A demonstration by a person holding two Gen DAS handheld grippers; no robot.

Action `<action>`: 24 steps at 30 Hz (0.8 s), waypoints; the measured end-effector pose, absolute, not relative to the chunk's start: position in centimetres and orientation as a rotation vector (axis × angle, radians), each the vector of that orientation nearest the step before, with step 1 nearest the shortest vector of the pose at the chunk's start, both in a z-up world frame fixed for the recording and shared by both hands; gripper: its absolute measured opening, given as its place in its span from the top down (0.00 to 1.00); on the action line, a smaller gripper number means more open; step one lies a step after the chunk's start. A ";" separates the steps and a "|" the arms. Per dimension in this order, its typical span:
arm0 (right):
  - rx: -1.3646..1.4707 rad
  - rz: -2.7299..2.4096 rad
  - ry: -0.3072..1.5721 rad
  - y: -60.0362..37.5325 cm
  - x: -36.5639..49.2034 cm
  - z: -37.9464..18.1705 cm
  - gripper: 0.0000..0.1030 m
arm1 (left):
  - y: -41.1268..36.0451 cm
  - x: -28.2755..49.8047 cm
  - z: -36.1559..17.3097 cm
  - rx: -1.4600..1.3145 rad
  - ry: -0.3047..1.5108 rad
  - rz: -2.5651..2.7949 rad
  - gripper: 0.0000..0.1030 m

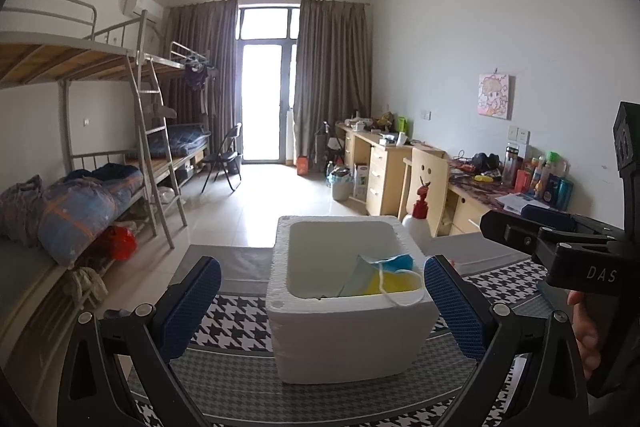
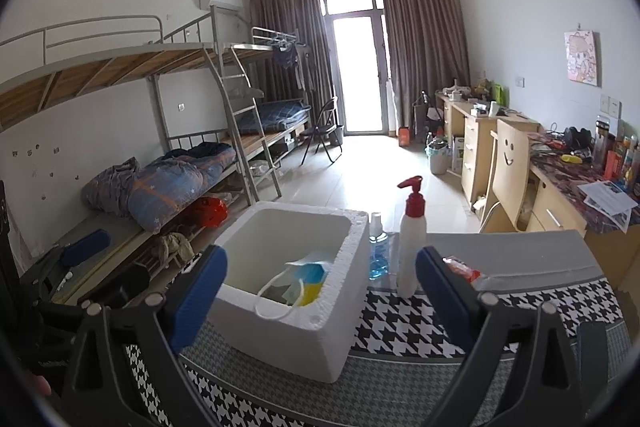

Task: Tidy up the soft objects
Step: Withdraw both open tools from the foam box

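Both hand-held grippers (image 1: 322, 303) (image 2: 322, 291) gape (empty); one foam box (image 2: 336, 327), two bottles (image 2: 410, 247).

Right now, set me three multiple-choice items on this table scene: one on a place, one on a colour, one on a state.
1. Where does the face mask lie?
A. Inside the white foam box
B. On the houndstooth cloth beside the box
C. On the chair

2. What colour is the pump top of the white bottle?
A. Blue
B. Red
C. Green

3. How does the right hand-held gripper stand?
A. Shut on the mask
B. Shut on the bottle
C. Open, holding nothing

Answers:
1 A: the mask sits in the box, with one ear loop hanging over the rim.
2 B: the pump head is red in the right wrist view.
3 C: its blue pads are spread wide, with nothing clamped between them.
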State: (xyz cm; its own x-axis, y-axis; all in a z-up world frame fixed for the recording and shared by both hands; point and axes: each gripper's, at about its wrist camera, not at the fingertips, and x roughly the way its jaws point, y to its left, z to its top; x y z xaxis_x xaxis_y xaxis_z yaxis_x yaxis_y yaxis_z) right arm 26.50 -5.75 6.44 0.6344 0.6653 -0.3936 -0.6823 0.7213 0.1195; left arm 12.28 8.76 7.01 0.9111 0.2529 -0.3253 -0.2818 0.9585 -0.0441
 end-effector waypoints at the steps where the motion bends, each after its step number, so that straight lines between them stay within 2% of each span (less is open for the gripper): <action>1: -0.041 0.769 0.432 -5.9 26.5 6.5 0.06 | 8.5 12.2 7.0 -0.088 0.321 0.275 0.01; 24: -0.010 0.702 0.402 -10.2 25.1 6.0 0.05 | 6.0 11.5 7.0 -0.078 0.300 0.194 0.01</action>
